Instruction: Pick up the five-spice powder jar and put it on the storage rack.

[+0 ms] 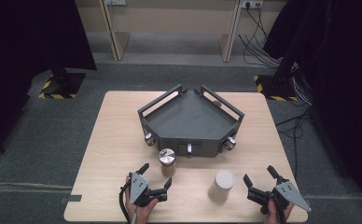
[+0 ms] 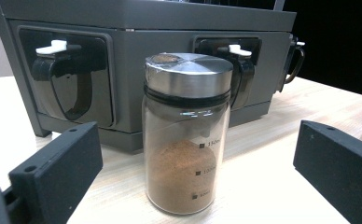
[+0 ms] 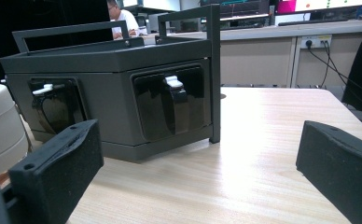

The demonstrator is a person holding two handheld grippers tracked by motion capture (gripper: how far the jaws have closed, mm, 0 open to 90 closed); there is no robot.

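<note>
Glass jar (image 2: 186,135) centre frame on tabletop (image 2: 272,177), between wide-open, empty jaws of left hand-held gripper (image 1: 155,178); likely rigid, slick, fragile, bottom-weighted by powder. Grip mid-body below steel lid (image 2: 188,74)

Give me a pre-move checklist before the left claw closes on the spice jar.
1. Left claw open: ok, both jaws stand wide apart.
2. Spice jar lined up between the jaws: ok, it sits centred ahead of them in the left gripper view, not yet between the pads.
3. Jar upright, steel lid seated: ok.
4. Room behind the jar: cannot tell exactly; the grey rack stands close behind it.
5. Right claw out of the way: ok, open and empty, to the right of the white jar.
6. Powder level: ok, under half full.
</note>
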